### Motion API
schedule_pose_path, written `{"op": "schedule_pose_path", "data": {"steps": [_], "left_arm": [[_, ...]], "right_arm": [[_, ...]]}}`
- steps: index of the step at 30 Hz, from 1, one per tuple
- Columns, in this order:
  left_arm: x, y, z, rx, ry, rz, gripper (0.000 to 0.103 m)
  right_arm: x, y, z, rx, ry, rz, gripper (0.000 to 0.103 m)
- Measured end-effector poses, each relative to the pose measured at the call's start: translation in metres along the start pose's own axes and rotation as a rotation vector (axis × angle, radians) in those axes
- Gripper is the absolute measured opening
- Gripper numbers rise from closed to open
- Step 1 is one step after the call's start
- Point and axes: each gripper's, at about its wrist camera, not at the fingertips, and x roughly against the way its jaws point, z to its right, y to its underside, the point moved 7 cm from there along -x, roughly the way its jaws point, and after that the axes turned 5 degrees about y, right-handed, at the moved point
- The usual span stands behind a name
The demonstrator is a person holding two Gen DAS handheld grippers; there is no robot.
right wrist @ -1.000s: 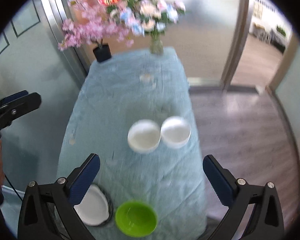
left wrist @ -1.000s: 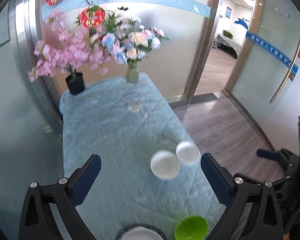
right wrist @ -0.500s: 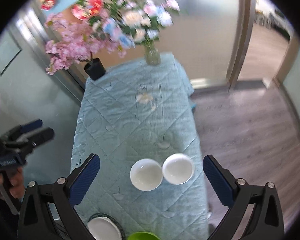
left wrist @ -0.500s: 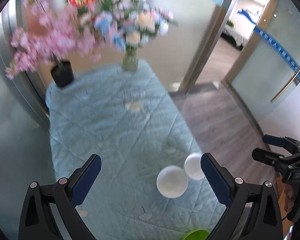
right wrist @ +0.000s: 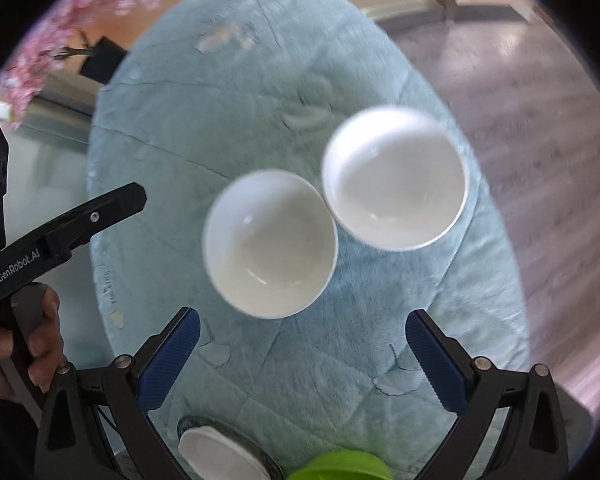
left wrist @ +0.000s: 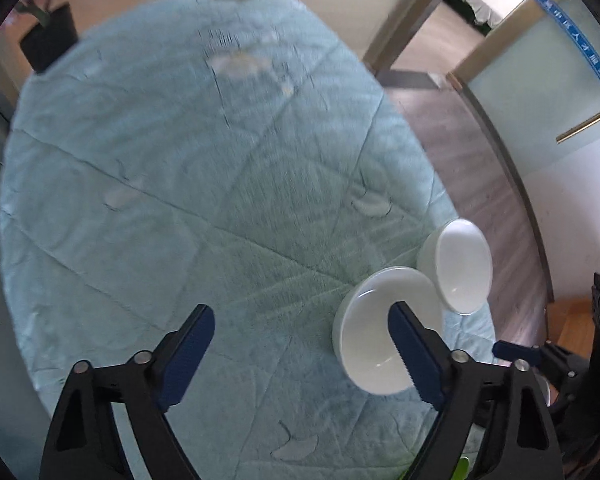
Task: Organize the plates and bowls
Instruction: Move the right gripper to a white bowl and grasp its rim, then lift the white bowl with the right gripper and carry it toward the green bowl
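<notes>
Pointing steeply down over the bench (left wrist: pixel 140 184) and its pale blue quilted cloth, I hold both claws above the dishes. My left claw (left wrist: pixel 300 356) is closing with only cloth between its pads, its right finger overlapping the nearer white bowl (left wrist: pixel 364 336). My right claw (right wrist: pixel 302 354) stands wide and empty, just short of that bowl (right wrist: pixel 270 242); the second white bowl (right wrist: pixel 394 176) touches it. A white plate (right wrist: pixel 216 454) and green bowl (right wrist: pixel 340 466) sit at the near edge. My left hand (right wrist: pixel 24 344) grips its handle.
</notes>
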Motion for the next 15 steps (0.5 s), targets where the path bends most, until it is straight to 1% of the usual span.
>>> {"op": "schedule_pose_path", "data": {"steps": [2,4,6,7,8,9,10,13,14,15], "left_arm": [[-0.015,0.000,0.001,-0.010,0.018,-0.014,0.085],[-0.030,0.000,0.004,-0.023,0.034,-0.027,0.082],[-0.042,0.001,0.006,-0.038,0.049,-0.047,0.072],[-0.046,0.001,0.007,-0.039,0.052,-0.060,0.070],[-0.052,0.000,0.007,-0.040,0.055,-0.078,0.063],[-0.057,0.001,0.007,-0.044,0.062,-0.097,0.052],[-0.061,0.001,0.008,-0.047,0.077,-0.110,0.049],[-0.066,0.000,0.010,-0.055,0.104,-0.115,0.043],[-0.067,0.000,0.012,-0.060,0.117,-0.120,0.038],[-0.069,0.001,0.014,-0.066,0.125,-0.130,0.033]], "right_arm": [[-0.014,-0.003,-0.001,0.006,0.017,0.006,0.101],[-0.023,-0.007,0.000,-0.009,0.041,0.022,0.096],[-0.029,-0.011,-0.001,-0.016,0.048,0.032,0.092],[-0.033,-0.013,-0.002,-0.016,0.058,0.036,0.087],[-0.037,-0.014,-0.002,-0.014,0.066,0.034,0.083],[-0.041,-0.015,-0.002,-0.016,0.069,0.031,0.073],[-0.046,-0.015,-0.001,-0.026,0.075,0.024,0.066],[-0.054,-0.016,0.003,-0.044,0.080,0.003,0.059],[-0.056,-0.016,0.003,-0.048,0.081,0.000,0.056],[-0.057,-0.017,0.004,-0.048,0.086,-0.001,0.051]]}}
